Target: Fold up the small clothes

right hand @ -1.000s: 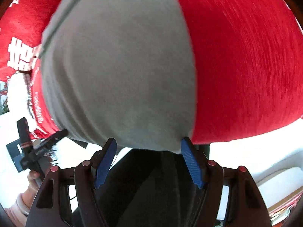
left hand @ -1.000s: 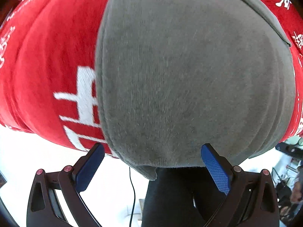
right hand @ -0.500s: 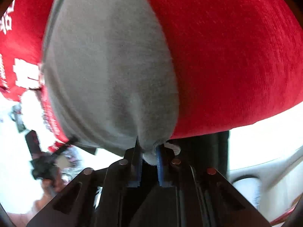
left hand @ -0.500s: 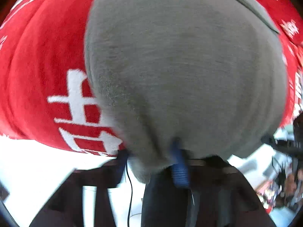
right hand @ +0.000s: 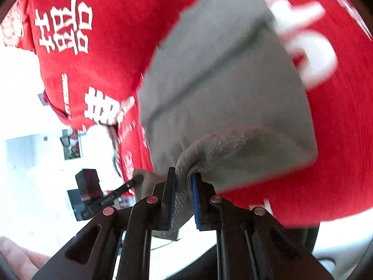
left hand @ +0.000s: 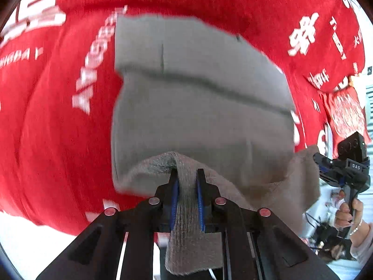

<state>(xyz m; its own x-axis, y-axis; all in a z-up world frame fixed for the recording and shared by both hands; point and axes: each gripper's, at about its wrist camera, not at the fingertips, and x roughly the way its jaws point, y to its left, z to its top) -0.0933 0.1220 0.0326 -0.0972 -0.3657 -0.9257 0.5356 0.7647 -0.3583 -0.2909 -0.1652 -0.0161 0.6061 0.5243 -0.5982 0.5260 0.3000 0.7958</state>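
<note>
Left wrist view: left gripper clamped on the near edge of the gray garment; a bunched strip of knit runs between the blue pads and hangs below them. Rest of the garment spreads ahead on the red cloth w/ white lettering, blurred, prob. a fold crease across its middle. At far right, right gripper holds the garment's other corner; a hand grips its handle.

Right wrist view: right gripper also pinched tight on the garment's near edge, fabric gathered between its pads. Garment stretches up and away over the red cloth. Left gripper shows low at left, touching the garment's far corner.
</note>
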